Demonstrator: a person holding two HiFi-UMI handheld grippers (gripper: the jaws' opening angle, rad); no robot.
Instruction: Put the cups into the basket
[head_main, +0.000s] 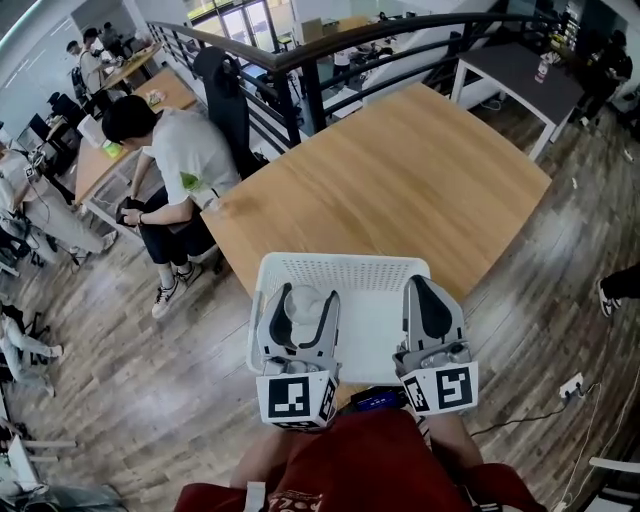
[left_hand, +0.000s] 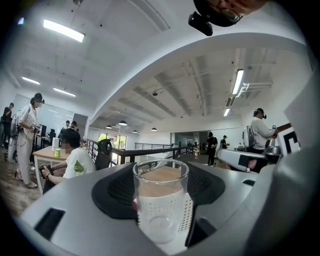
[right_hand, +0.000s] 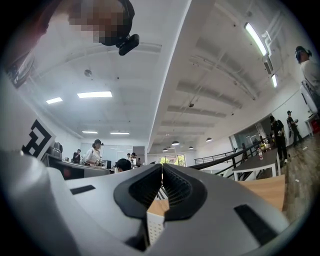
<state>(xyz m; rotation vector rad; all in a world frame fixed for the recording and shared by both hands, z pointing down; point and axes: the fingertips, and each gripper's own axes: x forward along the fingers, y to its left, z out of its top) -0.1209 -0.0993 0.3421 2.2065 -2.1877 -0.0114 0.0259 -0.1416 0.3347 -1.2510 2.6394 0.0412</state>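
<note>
**Cup hanging over the basket's left half, left hand-held gripper clamping it**

The left hand-held gripper (head_main: 300, 296) is gripping a clear glass cup (left_hand: 161, 200) between its dark pads, one on each side of the glass wall. The cup is standing upright, mouth up, so its long axis is running vertically and across the line of the jaws. In the head view it is sitting within the left part of the white perforated basket (head_main: 345, 263), which is resting at the near edge of the wooden tabletop (head_main: 400, 170). The basket's holed wall is showing through the lower glass in the left gripper view, so the cup is probably low inside. Whether its base is touching the basket floor cannot be told.

The right hand-held gripper (right_hand: 161, 185) is holding nothing, its jaws pressed together, and is hovering over the basket's right part, just beside the cup.

The drop point is lying straight below the left jaws, so the coming move looks like a short lowering and release.
</note>
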